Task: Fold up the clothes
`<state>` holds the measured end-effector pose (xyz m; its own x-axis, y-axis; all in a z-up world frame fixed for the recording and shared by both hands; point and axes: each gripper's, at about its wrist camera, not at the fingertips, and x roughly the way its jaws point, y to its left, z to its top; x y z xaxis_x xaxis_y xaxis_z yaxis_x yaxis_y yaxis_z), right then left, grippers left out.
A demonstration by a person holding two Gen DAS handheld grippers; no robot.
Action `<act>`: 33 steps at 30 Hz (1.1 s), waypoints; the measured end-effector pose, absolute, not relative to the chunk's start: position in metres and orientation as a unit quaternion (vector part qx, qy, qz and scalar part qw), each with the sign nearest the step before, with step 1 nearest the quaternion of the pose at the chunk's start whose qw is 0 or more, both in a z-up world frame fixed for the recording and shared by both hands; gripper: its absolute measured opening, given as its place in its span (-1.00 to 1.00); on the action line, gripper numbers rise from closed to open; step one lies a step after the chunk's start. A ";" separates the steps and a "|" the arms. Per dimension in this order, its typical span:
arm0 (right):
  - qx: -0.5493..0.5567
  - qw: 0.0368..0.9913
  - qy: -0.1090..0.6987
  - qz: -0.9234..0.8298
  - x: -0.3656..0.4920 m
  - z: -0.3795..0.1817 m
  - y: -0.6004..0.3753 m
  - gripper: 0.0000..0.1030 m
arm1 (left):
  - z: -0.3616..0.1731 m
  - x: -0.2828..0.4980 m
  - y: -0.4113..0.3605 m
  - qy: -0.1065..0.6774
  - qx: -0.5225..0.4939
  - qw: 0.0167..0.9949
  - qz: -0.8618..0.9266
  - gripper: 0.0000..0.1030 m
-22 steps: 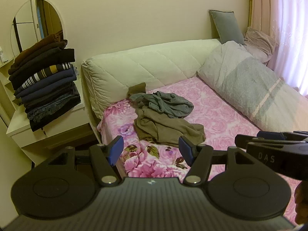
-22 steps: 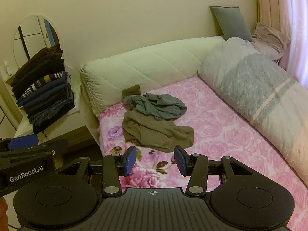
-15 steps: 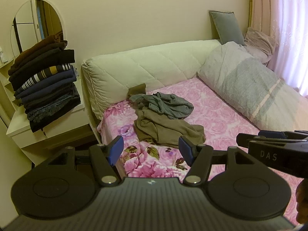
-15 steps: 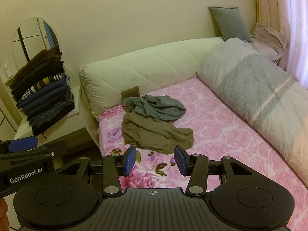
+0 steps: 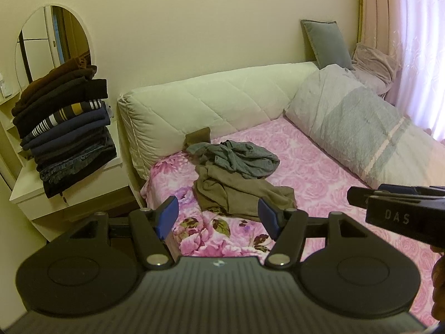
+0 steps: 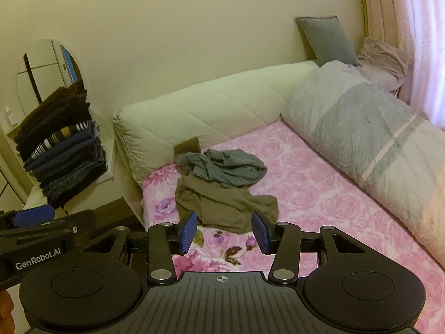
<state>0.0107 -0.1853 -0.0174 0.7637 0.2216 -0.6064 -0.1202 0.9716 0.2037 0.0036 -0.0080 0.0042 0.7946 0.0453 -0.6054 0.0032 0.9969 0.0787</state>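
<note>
A crumpled olive-brown garment (image 5: 239, 194) (image 6: 222, 200) lies on the pink floral bed (image 5: 319, 183) (image 6: 306, 183), with a crumpled grey garment (image 5: 239, 158) (image 6: 225, 167) on its far side, partly overlapping it. A small folded brown piece (image 5: 198, 137) (image 6: 188, 147) leans on the headboard behind them. My left gripper (image 5: 217, 217) is open and empty, held short of the olive garment. My right gripper (image 6: 224, 231) is open and empty, also short of it. Each gripper shows at the edge of the other's view.
A tall leaning stack of folded dark clothes (image 5: 61, 133) (image 6: 59, 153) sits on a white dresser (image 5: 69, 192) left of the bed, by a round mirror (image 5: 52, 44). A cream quilted headboard (image 5: 211, 103), a rolled grey duvet (image 5: 361, 130) and pillows (image 5: 326, 43) border the bed.
Both grippers have eased slightly forward toward the clothes; the right one has also drifted a little. Jaws stay open. The clothes have not moved.
</note>
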 end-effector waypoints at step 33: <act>0.082 0.940 0.324 0.065 0.028 -0.024 -0.166 -0.08 | 0.004 0.042 0.020 0.332 0.042 0.942 -0.015 0.16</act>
